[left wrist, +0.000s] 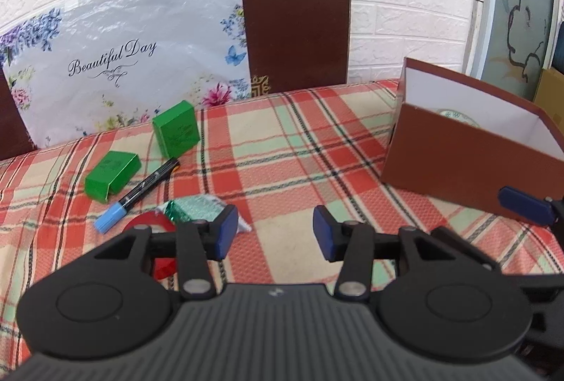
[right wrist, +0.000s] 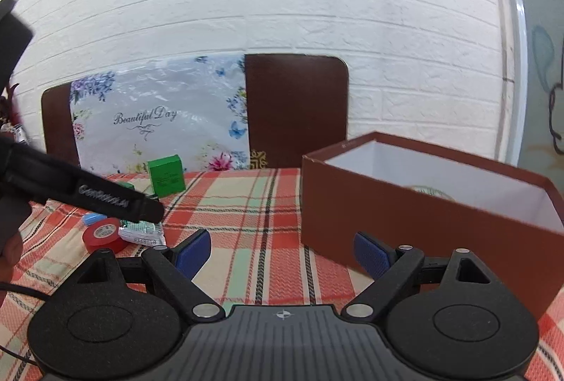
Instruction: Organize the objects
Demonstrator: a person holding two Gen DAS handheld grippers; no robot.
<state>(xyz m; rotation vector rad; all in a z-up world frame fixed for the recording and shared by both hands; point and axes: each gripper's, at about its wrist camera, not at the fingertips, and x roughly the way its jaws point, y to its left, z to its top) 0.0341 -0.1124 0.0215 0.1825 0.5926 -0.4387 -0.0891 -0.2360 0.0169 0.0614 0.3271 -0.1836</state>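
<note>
Left gripper: my left gripper (left wrist: 275, 233) sits at the bottom centre of its view, jaws wide and holding nothing, low over the table (left wrist: 282, 169), probably ready for a pick.
Right gripper: my right gripper (right wrist: 282, 255) is also spread wide and empty, its right pad near the box's front wall.
Nearest clutter: the red tape roll (left wrist: 155, 222) and the green foil packet (left wrist: 197, 208) lie touching, just beyond my left pad, so I judge them the easiest first picks.
Marker: the blue-capped marker (left wrist: 141, 194) lies slanted beside the flat green box (left wrist: 111, 174).
Further back: an upright green box (left wrist: 176, 128) stands at the upper left, near the table's far edge.
Destination: the brown box (left wrist: 469, 151) stands open at the right, something round already inside, likely where the loose things go.
</note>
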